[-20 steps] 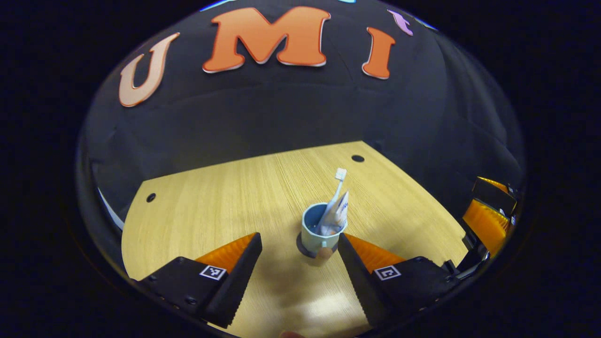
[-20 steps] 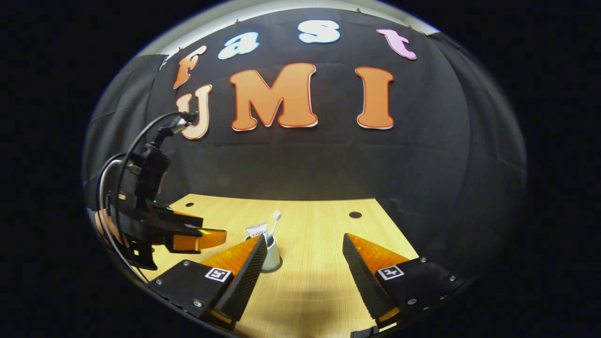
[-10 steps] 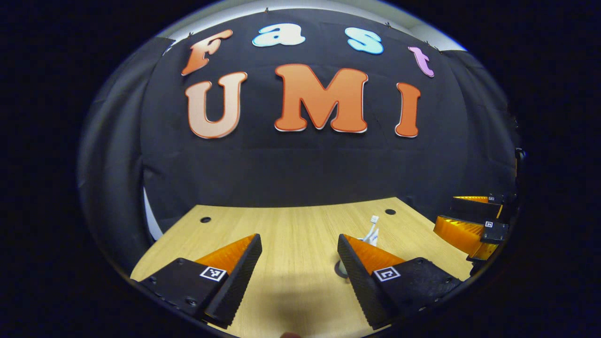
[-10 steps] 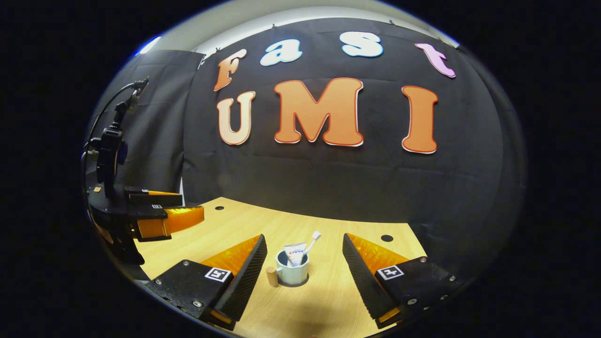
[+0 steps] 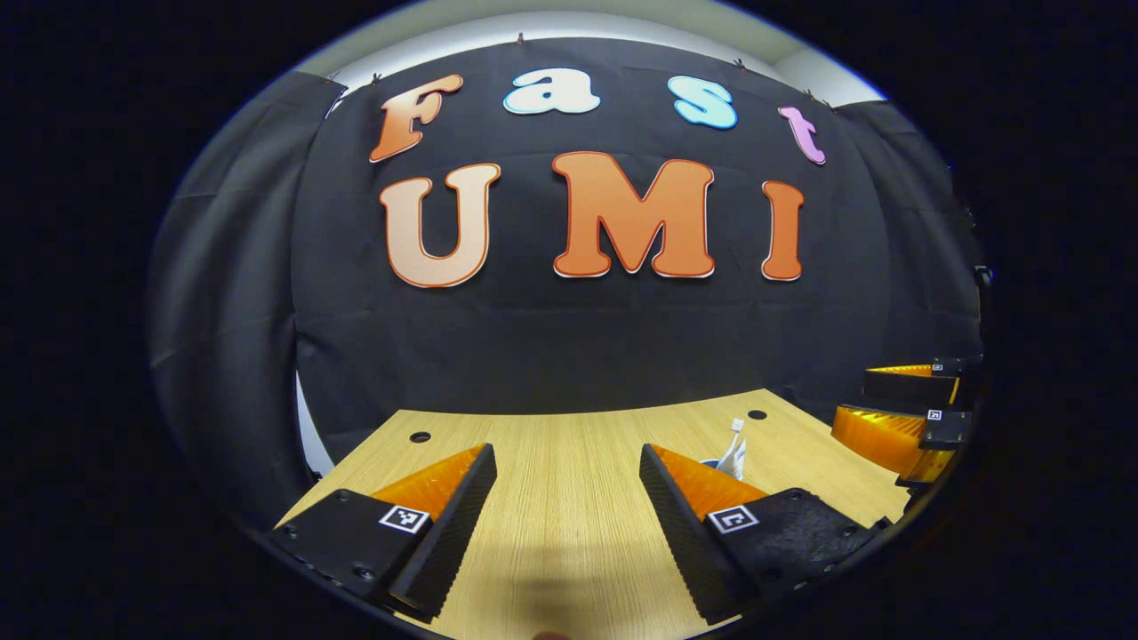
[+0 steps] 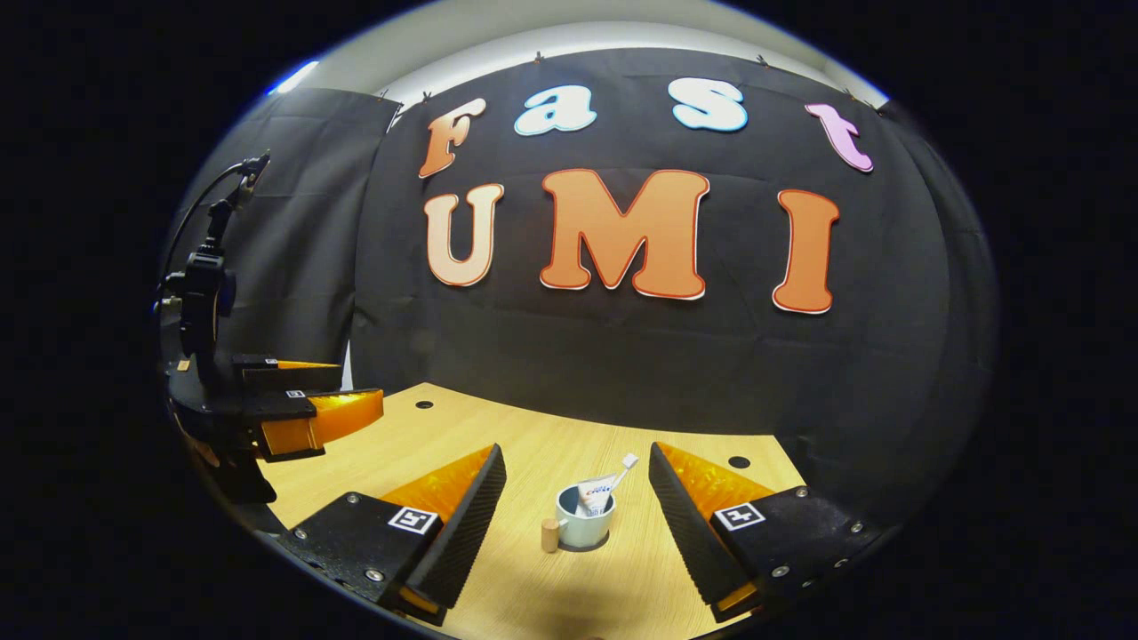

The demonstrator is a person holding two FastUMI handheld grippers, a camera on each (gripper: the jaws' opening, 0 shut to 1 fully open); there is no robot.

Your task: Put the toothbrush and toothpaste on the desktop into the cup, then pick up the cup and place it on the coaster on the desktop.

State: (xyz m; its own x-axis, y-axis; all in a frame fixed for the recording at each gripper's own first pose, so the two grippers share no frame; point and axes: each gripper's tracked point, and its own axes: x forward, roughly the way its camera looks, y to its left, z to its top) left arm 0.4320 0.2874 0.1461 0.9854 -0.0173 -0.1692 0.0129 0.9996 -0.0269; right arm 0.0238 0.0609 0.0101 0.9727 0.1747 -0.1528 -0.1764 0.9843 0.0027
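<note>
On the worktop [image 6: 533,436] stands one cup [image 6: 582,526] on one dark coaster [image 6: 587,546], holding one toothbrush [image 6: 622,468] and one toothpaste tube [image 6: 594,495], while two tools, the left tool [image 5: 567,480] and right tool [image 6: 578,480], both hang released, grasping nothing.

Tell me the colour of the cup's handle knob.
Light tan, like wood, on the pale blue-green cup; the handle knob shows best in the right gripper view.

The left gripper [image 5: 567,471] hangs level with its two fingers spread wide apart. The right gripper [image 6: 576,471] is level too, fingers wide apart.
</note>
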